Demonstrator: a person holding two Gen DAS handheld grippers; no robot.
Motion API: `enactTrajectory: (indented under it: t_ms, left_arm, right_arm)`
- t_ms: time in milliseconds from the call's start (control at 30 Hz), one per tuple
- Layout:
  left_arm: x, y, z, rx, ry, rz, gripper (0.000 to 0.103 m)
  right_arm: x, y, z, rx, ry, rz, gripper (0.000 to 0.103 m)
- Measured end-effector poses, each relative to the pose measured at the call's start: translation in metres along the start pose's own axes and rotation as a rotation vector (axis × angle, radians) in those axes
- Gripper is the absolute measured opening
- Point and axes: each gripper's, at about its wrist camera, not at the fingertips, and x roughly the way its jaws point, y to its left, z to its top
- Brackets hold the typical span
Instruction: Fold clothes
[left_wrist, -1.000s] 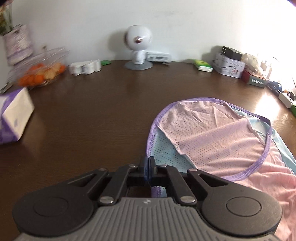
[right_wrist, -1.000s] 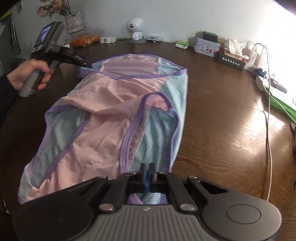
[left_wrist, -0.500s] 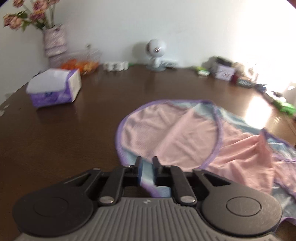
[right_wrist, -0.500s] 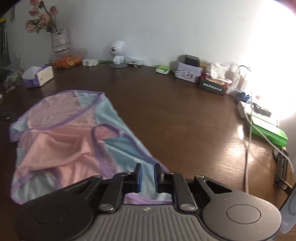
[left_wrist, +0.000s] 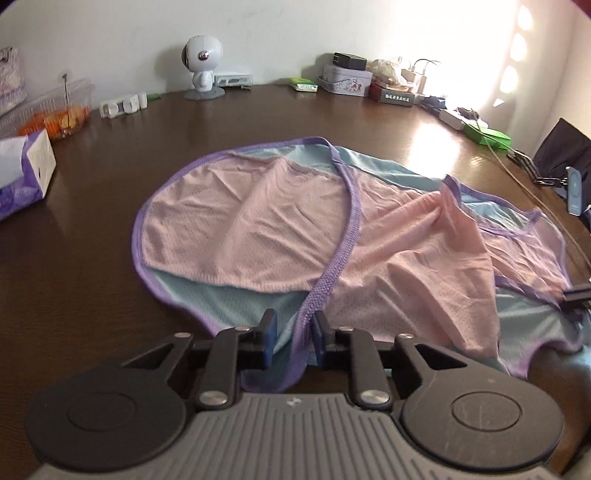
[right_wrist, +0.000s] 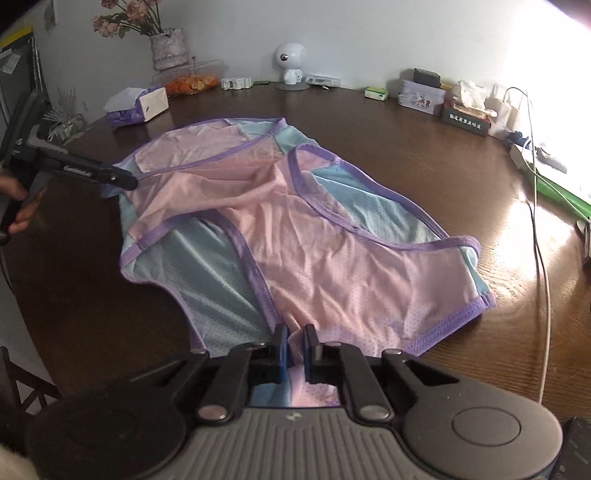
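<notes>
A pink and light-blue mesh garment with purple trim (left_wrist: 332, 236) lies spread on the dark wooden table (left_wrist: 92, 221); it also shows in the right wrist view (right_wrist: 295, 229). My left gripper (left_wrist: 293, 326) is open, its jaws apart on either side of a purple trim band at the garment's near edge. My right gripper (right_wrist: 294, 345) is slightly open, with pink fabric lying between its jaws at the opposite end. The left gripper also shows in the right wrist view (right_wrist: 122, 181), held by a hand at the garment's far left corner.
A tissue box (left_wrist: 22, 173) sits on the left. Along the wall stand a white robot figure (left_wrist: 201, 66), a clear box of oranges (left_wrist: 51, 110), tins and boxes (left_wrist: 347, 79). A white cable (right_wrist: 543, 229) and a green item (right_wrist: 561, 192) lie to the right.
Both grippers were shut on the garment's edges a second ago and have opened. The garment has been swung round and now lies spread flat between them.
</notes>
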Motion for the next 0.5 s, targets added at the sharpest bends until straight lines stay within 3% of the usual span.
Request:
enactTrajectory:
  t_ms: [133, 233, 300, 367, 433, 500]
  left_arm:
    - [-0.016, -0.022, -0.023, -0.012, 0.046, -0.108, 0.018]
    - [-0.028, -0.048, -0.036, 0.015, 0.050, -0.110, 0.020]
    - [-0.044, -0.055, -0.041, 0.008, 0.009, -0.122, 0.035]
    - [-0.059, -0.052, -0.043, -0.026, -0.059, -0.163, 0.051]
    - [-0.063, -0.048, -0.043, -0.046, -0.113, -0.220, 0.056]
    - [-0.050, -0.048, -0.043, -0.027, -0.092, -0.242, 0.056]
  right_arm:
    - [0.005, -0.041, 0.013, -0.004, 0.018, -0.151, 0.006]
    - [0.016, -0.084, 0.019, 0.016, 0.009, -0.253, 0.007]
    - [0.004, -0.088, 0.026, 0.039, -0.026, -0.260, 0.011]
    - [-0.018, -0.069, 0.022, 0.029, -0.107, -0.144, 0.016]
    - [-0.026, -0.042, 0.012, -0.003, -0.142, 0.034, 0.044]
    - [-0.024, -0.013, -0.001, -0.046, -0.149, 0.218, 0.040]
